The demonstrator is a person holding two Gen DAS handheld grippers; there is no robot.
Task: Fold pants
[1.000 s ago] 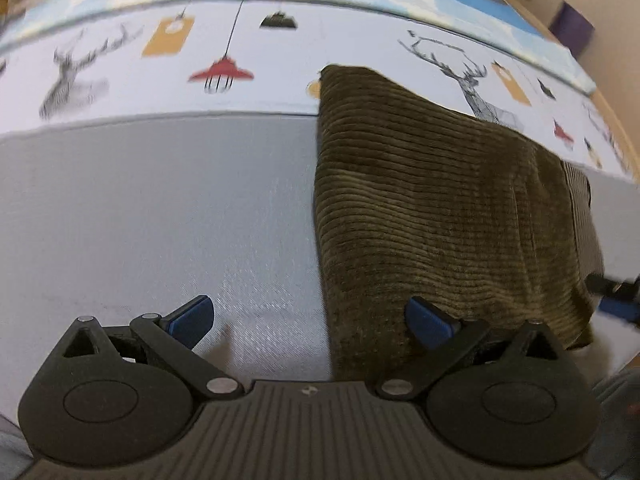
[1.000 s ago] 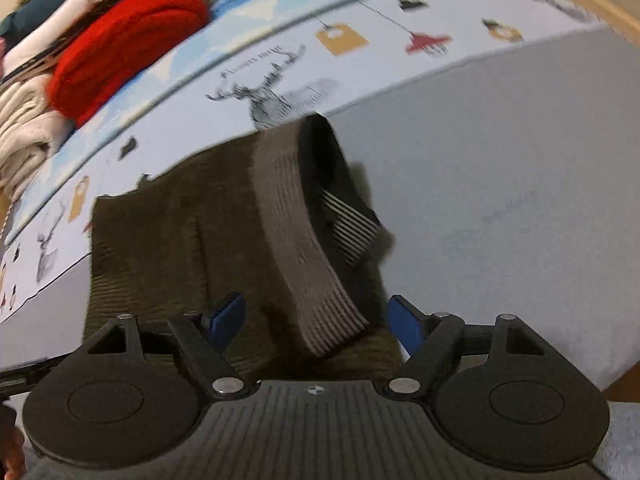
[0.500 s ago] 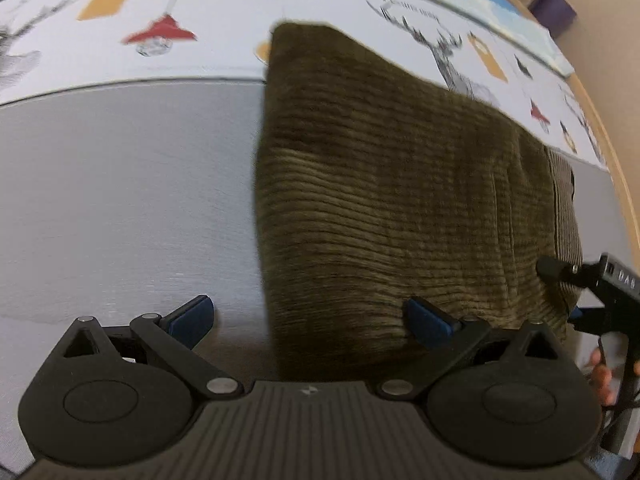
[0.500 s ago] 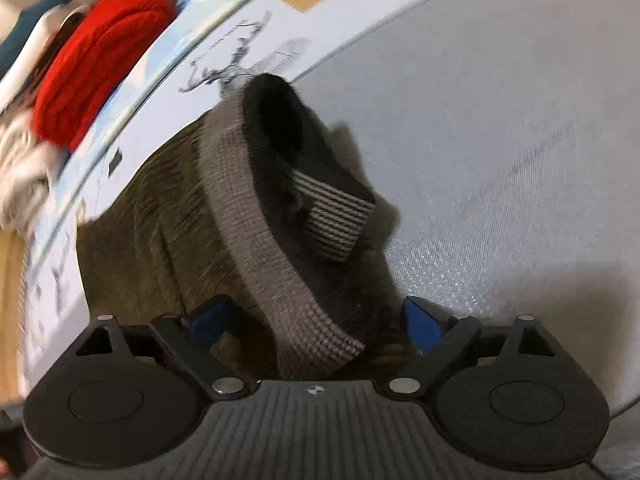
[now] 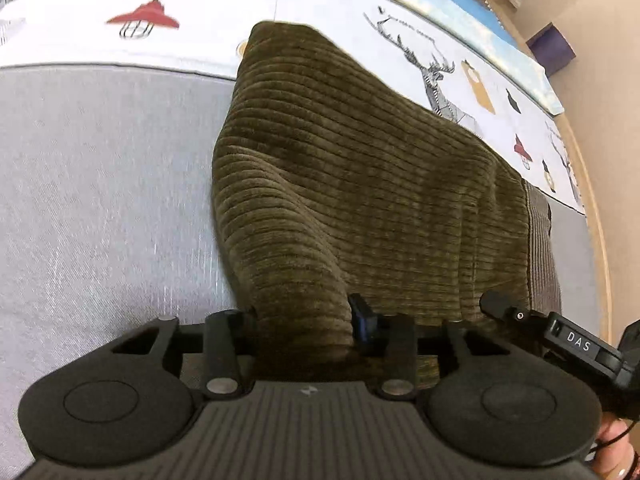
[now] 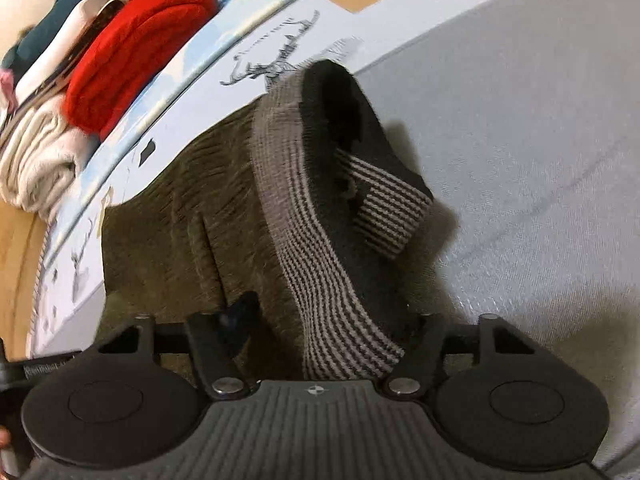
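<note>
Left wrist view: olive corduroy pants (image 5: 360,184) lie folded on a grey woven bed cover (image 5: 100,200), far end reaching onto a white printed sheet (image 5: 328,12) w/ deer, red lamps and orange tags. Left gripper (image 5: 306,320) jaws are closing w/ a bunched near corner of the cloth between them; fabric fills the gap and rises in a ridge from the pads, so it looks pinched. At right edge the other tool's black finger tip (image 5: 494,303) lies on the pants' near edge, its body marked "DAS"; a person's fingers (image 5: 612,452) show at the bottom right corner. Beyond the sheet: a blue strip, a wooden bed rail (image 5: 596,240), beige wall, a purple box (image 5: 554,46). Right wrist view: right gripper (image 6: 336,320) jaws also closing, w/ the ribbed grey-brown striped waistband (image 6: 304,240) between them; left pad half buried in corduroy, right pad hidden by cloth, so can't tell for sure if they press, tho the band stands up from them. Waistband gapes open, dark lining inside, a striped flap (image 6: 390,210) folded out to the right and casting a shadow on the grey cover. Nothing blocks the grey area to the right. Far left, a stack of folded laundry: red knit (image 6: 136,52), cream towel-like piece (image 6: 36,160), white and dark teal items, somewhat blurred. Corduroy has broad soft wales; cover has a fine, slightly shiny weave.
</note>
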